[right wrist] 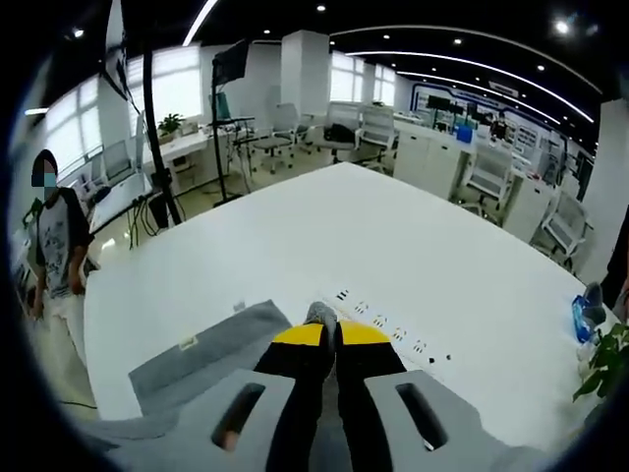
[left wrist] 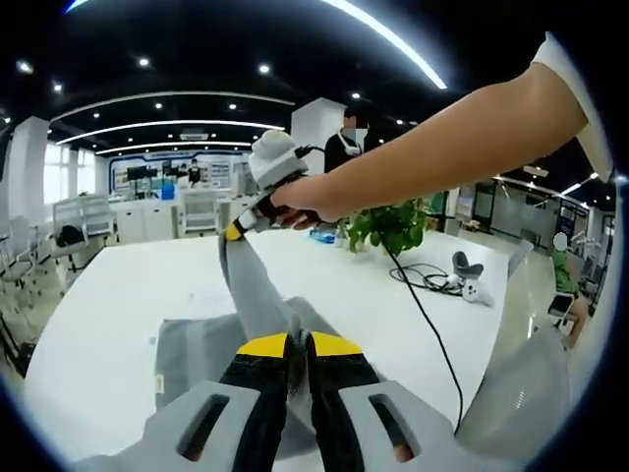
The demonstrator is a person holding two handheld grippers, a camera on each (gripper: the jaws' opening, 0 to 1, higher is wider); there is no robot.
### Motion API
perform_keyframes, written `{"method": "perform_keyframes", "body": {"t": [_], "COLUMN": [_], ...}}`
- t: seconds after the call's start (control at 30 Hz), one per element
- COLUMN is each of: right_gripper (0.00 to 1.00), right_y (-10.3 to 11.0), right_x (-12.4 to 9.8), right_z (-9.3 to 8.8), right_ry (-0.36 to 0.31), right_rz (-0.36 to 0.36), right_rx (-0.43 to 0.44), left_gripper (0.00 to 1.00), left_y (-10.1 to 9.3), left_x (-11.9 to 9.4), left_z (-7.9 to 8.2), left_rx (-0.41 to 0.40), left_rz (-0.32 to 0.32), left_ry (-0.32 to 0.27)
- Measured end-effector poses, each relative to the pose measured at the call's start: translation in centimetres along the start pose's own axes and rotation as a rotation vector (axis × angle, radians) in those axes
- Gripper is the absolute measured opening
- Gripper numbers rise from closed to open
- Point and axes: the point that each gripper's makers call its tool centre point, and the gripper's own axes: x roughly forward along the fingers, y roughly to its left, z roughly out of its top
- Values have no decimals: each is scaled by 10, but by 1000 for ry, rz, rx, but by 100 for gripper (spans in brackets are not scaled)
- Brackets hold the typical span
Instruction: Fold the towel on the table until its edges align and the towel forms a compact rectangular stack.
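Observation:
A grey towel point(left wrist: 192, 354) lies partly on the white table point(left wrist: 118, 295). My left gripper point(left wrist: 298, 341) is shut on one part of it, with cloth pinched between the yellow-tipped jaws. From there a strip of towel rises taut to my right gripper point(left wrist: 236, 231), held higher by a hand and shut on another corner. In the right gripper view, the right gripper point(right wrist: 331, 329) is closed with a tuft of grey cloth poking out past its tips. The rest of the towel point(right wrist: 211, 356) hangs down to the table on the left below it.
A potted plant point(left wrist: 393, 224), a black cable point(left wrist: 425, 310) and a small grey device point(left wrist: 466, 265) sit at the table's far right. A row of sockets point(right wrist: 385, 324) is set into the tabletop. A person point(right wrist: 54, 246) stands beyond the table's left edge.

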Motion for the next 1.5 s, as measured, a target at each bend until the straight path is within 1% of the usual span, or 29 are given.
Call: {"method": "perform_keyframes", "body": {"t": [0.17, 0.33, 0.43, 0.57, 0.7, 1.0, 1.07, 1.3, 1.4, 1.47, 1.5], "right_gripper": [1, 1, 1, 1, 1, 1, 1, 1, 1, 1, 1], "right_y": [9, 16, 19, 37, 47, 57, 59, 64, 67, 69, 70], "right_x": [10, 20, 27, 29, 35, 46, 49, 63, 70, 73, 75], "right_z": [-2, -6, -8, -12, -16, -19, -20, -24, -27, -28, -28], "right_ry": [7, 20, 26, 32, 42, 45, 47, 52, 59, 60, 61], "right_rz": [1, 3, 6, 17, 21, 21, 22, 23, 29, 31, 32], "right_rx": [-11, -20, -20, -18, -34, -33, -30, -26, -22, -22, -23], "left_gripper": [7, 7, 7, 7, 7, 7, 7, 7, 7, 7, 7], "left_y": [9, 21, 27, 35, 43, 58, 56, 62, 68, 68, 72], "left_x": [-1, -1, -3, -7, -8, -10, -11, -13, -13, -14, -13], "left_z": [-11, -26, -31, -42, -53, -67, -67, -79, -88, -89, -94], "left_rx": [1, 34, 44, 31, 26, 25, 26, 20, 14, 12, 9], "left_rz": [12, 27, 40, 53, 65, 87, 88, 96, 98, 101, 102], "left_ry": [17, 44, 49, 64, 84, 115, 125, 147, 161, 172, 177]}}
